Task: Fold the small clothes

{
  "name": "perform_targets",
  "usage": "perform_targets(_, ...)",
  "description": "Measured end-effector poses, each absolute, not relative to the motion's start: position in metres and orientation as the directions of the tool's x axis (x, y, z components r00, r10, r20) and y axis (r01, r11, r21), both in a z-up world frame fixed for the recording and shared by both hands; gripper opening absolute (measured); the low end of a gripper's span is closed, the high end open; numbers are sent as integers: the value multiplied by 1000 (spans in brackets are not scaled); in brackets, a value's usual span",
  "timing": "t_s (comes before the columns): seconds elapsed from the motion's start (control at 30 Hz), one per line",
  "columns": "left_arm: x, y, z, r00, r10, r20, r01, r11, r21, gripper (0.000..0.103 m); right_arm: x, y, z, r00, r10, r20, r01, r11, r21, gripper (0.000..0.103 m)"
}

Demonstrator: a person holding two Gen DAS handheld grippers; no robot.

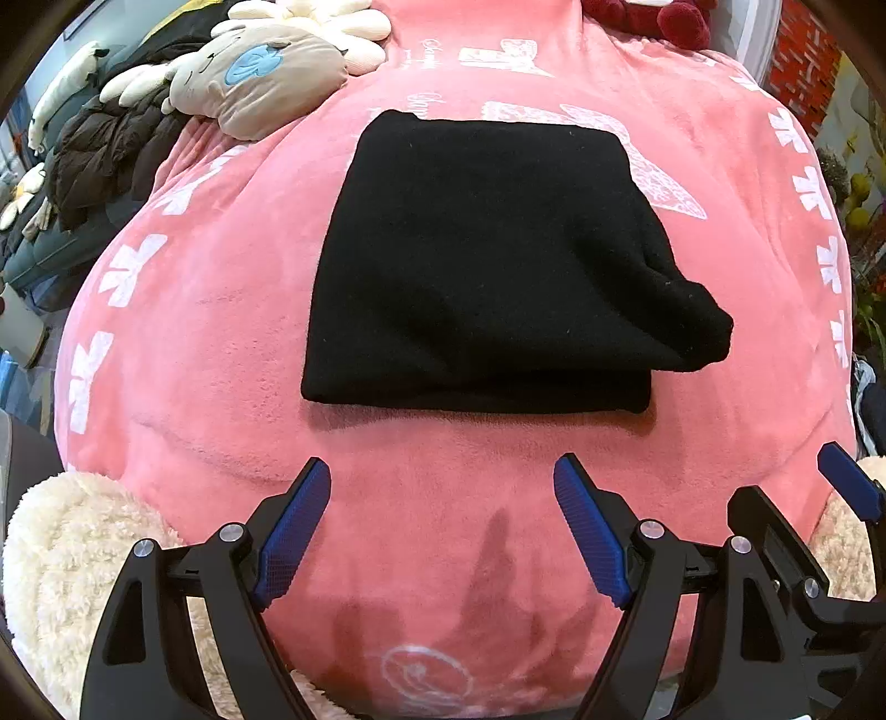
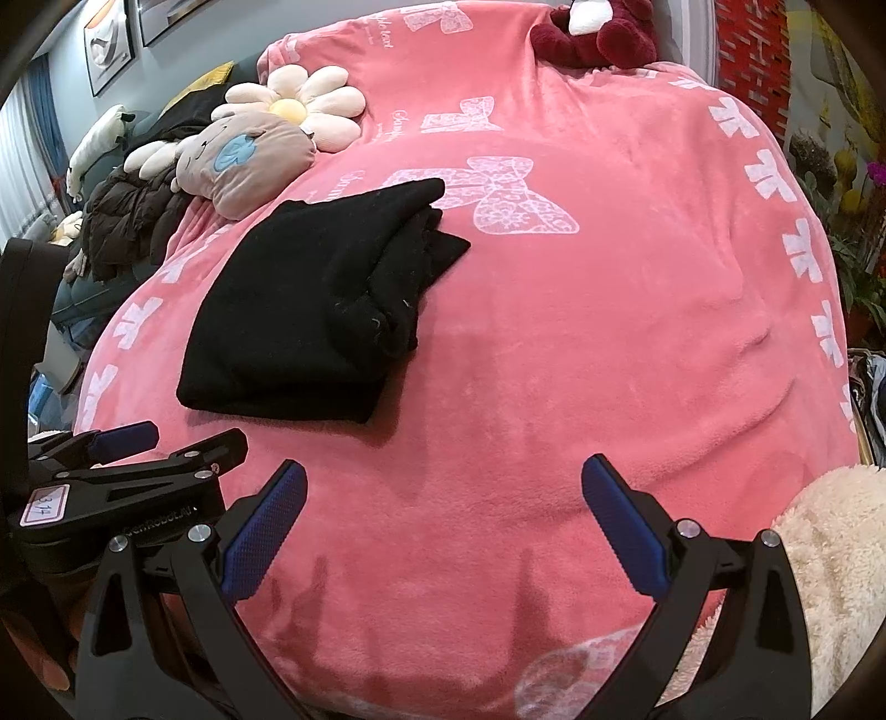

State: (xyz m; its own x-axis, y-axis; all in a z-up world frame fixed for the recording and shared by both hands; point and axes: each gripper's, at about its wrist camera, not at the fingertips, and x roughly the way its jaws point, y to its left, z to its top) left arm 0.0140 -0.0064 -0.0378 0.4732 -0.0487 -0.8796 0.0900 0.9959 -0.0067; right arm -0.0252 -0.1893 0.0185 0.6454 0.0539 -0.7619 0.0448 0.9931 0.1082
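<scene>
A black garment (image 1: pixel 487 266) lies folded into a thick rectangle on the pink blanket (image 1: pixel 221 343); it also shows in the right wrist view (image 2: pixel 315 304), up and to the left. My left gripper (image 1: pixel 443 476) is open and empty, held just short of the garment's near edge. My right gripper (image 2: pixel 440 482) is open and empty, to the right of the garment and apart from it. The right gripper also shows at the lower right of the left wrist view (image 1: pixel 797 509), and the left gripper at the lower left of the right wrist view (image 2: pixel 138 448).
Plush pillows (image 1: pixel 260 72) and a dark jacket (image 1: pixel 105 160) lie at the blanket's far left. A dark red plush toy (image 2: pixel 598 27) sits at the far end. A cream fleece (image 2: pixel 830 576) lies at the near edge. Plants (image 2: pixel 853 221) stand to the right.
</scene>
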Motion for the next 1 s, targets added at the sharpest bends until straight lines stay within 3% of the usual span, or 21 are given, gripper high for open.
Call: perform_targets(1.0,14,-6,-41,461,-54,-886,83,996,-18,79,-24,-190,17,643,56,-763,42,993,108,97)
